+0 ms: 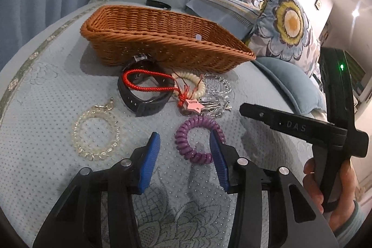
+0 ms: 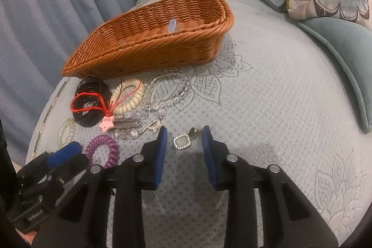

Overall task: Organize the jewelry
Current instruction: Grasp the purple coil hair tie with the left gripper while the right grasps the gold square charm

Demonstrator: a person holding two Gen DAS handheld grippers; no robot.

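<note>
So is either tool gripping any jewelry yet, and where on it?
No. The left tool is open beside the purple coil bracelet; the right tool is open around the square rhinestone piece.

The basket (image 1: 162, 38) is set on the bed (image 1: 46, 97). Before the basket, a watch (image 1: 144, 97), a corded bracelet (image 1: 148, 81) and a beaded ring (image 1: 197, 85) are heaped together; nearer still a coiled band (image 1: 197, 143) is laid, with a square pendant (image 2: 182, 142) to its right.

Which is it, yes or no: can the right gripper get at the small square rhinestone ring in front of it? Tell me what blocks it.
Probably yes. The right gripper is open, and the square rhinestone ring lies on the bedspread just ahead between its fingers, apart from the jewelry pile. Nothing visible blocks it.
</note>
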